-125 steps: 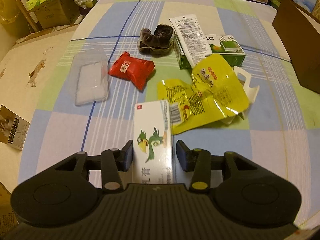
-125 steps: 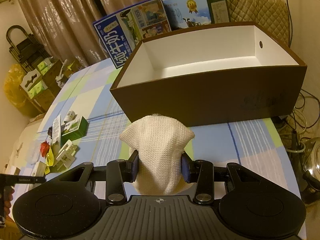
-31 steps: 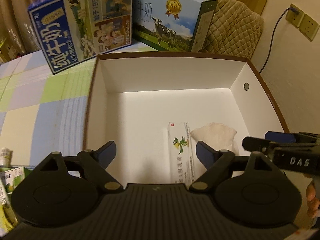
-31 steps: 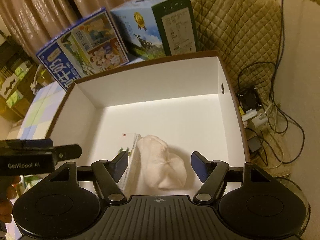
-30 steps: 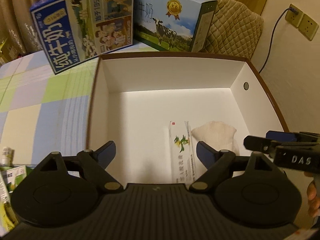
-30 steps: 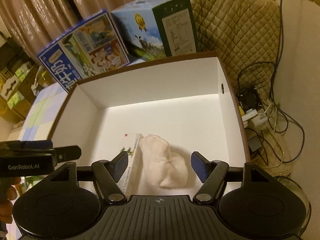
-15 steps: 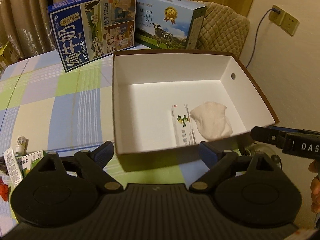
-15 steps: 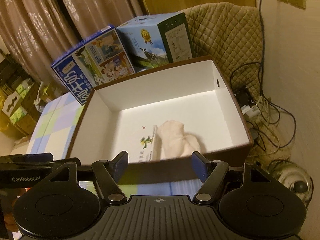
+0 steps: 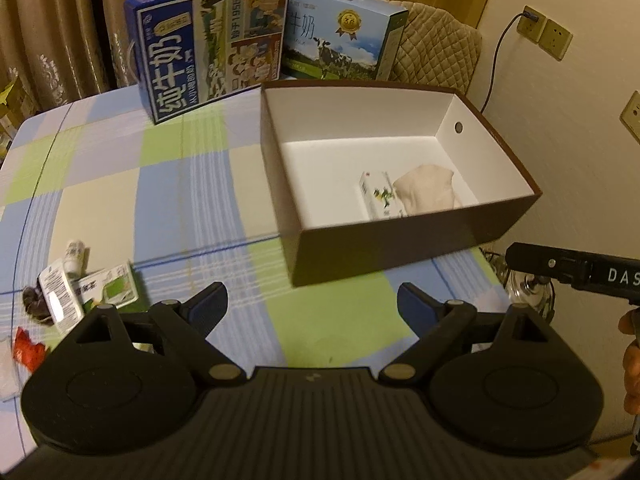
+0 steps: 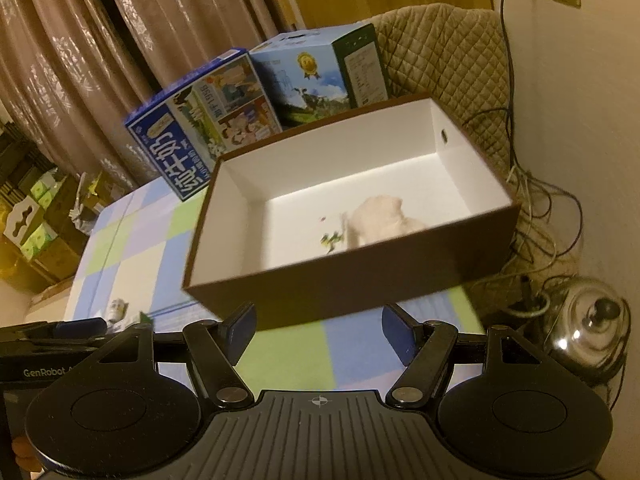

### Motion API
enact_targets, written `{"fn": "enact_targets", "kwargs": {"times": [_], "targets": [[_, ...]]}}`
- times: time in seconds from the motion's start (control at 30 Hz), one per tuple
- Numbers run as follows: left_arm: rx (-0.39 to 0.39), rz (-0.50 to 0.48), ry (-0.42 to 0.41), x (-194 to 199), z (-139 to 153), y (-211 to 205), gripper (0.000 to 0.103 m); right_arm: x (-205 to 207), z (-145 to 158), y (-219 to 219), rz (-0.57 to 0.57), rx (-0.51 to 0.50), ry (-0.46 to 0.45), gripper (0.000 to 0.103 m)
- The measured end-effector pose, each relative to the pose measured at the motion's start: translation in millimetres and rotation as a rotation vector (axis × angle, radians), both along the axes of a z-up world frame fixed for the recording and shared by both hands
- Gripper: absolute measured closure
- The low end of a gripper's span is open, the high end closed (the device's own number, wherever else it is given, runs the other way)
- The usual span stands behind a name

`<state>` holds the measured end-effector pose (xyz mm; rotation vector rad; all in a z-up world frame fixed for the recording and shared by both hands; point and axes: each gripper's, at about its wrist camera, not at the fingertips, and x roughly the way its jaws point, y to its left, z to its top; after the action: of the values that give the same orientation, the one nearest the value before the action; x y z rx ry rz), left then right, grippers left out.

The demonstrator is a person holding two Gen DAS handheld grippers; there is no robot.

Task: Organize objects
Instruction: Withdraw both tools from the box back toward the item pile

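Both grippers, left (image 9: 312,304) and right (image 10: 318,330), hang spread wide with nothing between the fingers. I see 2 items in the brown box (image 9: 400,254): carton (image 9: 380,196) touching cloth (image 9: 428,192). Remaining clutter (image 9: 68,296) waits far left, so I judge that's next.

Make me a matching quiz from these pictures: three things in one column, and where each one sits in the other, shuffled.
Things:
1. white cloth pouch
2. small green carton
3. blue milk carton

Places:
A. standing on the table behind the brown box
B. on the tablecloth among loose items, far left
C. inside the brown box

Pairs: 1-C, 2-B, 3-A
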<state>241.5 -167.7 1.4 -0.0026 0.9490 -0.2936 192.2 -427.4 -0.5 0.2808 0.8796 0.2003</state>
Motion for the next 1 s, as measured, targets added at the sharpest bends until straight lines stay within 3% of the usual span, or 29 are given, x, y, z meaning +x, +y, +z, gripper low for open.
{"fn": "enact_targets", "kwargs": {"times": [0.5, 1.0], "targets": [[-0.003, 0.044, 0.018, -37, -4, 82, 0.013, -32, -23, 70, 0.081, 0.005, 0.057, 0.036], [0.032, 0.227, 0.084, -75, -29, 181, 0.013, -31, -57, 155, 0.258, -0.008, 0.128, 0.036]]}}
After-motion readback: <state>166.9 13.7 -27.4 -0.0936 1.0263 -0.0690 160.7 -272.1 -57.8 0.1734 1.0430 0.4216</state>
